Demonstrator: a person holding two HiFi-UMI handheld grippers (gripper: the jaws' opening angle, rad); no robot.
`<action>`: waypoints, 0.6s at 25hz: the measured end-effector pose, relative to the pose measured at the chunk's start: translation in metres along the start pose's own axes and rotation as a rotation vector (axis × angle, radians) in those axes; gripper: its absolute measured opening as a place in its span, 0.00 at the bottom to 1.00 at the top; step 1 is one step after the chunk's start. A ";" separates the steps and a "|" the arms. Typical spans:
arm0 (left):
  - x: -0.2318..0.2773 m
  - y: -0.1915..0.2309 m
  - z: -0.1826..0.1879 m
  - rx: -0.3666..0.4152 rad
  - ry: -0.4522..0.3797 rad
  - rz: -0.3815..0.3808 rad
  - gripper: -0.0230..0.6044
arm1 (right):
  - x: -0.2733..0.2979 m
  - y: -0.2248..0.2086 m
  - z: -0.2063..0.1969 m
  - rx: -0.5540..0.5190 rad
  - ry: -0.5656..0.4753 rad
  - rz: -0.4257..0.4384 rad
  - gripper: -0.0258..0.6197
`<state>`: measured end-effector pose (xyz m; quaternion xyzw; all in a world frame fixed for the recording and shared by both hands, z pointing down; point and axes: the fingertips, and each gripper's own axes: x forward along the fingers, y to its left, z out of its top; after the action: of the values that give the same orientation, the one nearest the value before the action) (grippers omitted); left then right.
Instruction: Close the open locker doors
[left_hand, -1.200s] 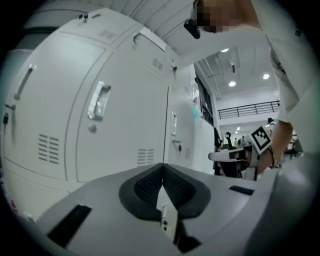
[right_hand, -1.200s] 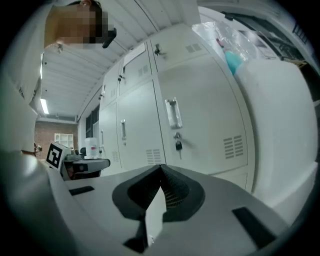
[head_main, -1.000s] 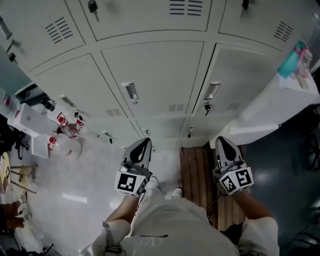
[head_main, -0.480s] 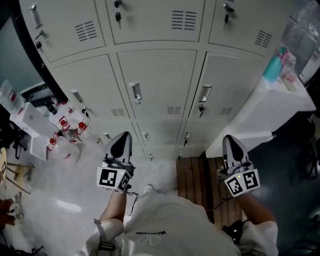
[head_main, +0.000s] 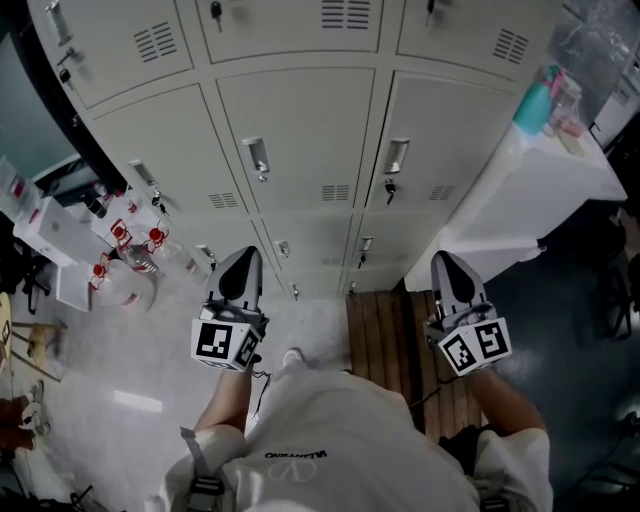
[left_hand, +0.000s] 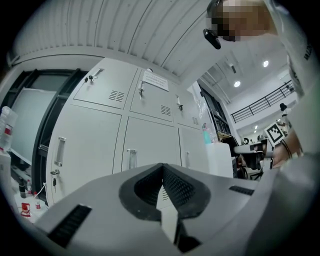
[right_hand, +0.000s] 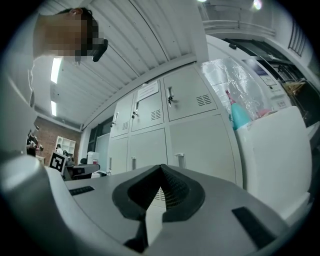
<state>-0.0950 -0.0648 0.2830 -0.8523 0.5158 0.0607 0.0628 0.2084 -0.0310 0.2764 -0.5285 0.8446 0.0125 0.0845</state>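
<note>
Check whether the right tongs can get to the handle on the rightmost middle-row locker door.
Probably yes. The right tongs, shut and empty, face the handle with only open air between. The white cabinet stands off to the right, clear of that line. A step forward looks needed.

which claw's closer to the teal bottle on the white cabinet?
Right. The right claw is beside the white cabinet bearing the teal bottle; the left claw is farther left.

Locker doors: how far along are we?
Done: every locker door in the head view sits flush, none ajar. In hand: nothing; the left tongs and right tongs are shut, empty and touching no door. Remaining: no open door is visible; anything outside the frames can't be judged.
</note>
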 end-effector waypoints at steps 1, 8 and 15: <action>0.000 -0.002 -0.002 -0.001 -0.002 -0.001 0.04 | 0.000 0.001 -0.002 -0.003 0.003 0.006 0.05; -0.005 -0.006 -0.021 -0.005 0.034 0.009 0.04 | -0.003 -0.004 -0.016 0.012 0.023 0.001 0.05; -0.004 0.000 -0.032 -0.003 0.051 0.025 0.04 | 0.006 -0.006 -0.023 0.011 0.034 0.016 0.05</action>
<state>-0.0953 -0.0663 0.3149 -0.8470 0.5279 0.0409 0.0475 0.2080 -0.0414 0.2984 -0.5215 0.8501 -0.0005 0.0729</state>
